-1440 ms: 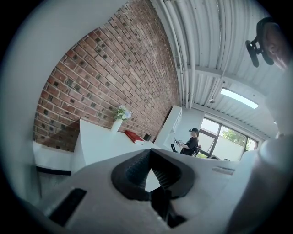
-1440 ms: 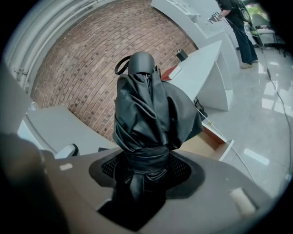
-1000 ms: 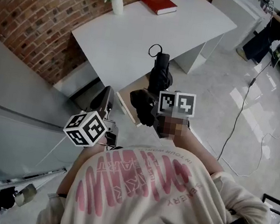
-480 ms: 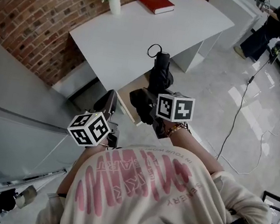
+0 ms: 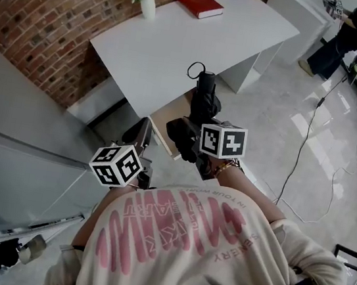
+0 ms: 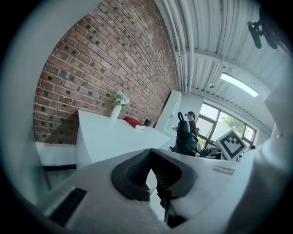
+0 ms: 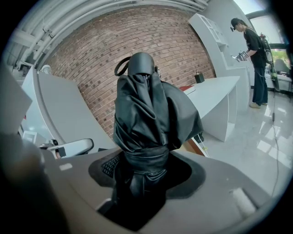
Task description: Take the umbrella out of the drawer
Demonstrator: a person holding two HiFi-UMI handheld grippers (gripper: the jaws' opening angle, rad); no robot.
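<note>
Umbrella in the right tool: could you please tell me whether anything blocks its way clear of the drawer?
Nothing visible does. The umbrella is clamped upright in the right tool, apparently above the open drawer, with free space around it. The left tool is off to one side.

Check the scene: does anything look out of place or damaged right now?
Nothing spilled or damaged. The umbrella stands upright in the right gripper, fabric bulging loosely above its strap. The drawer under the white desk stands open.
</note>
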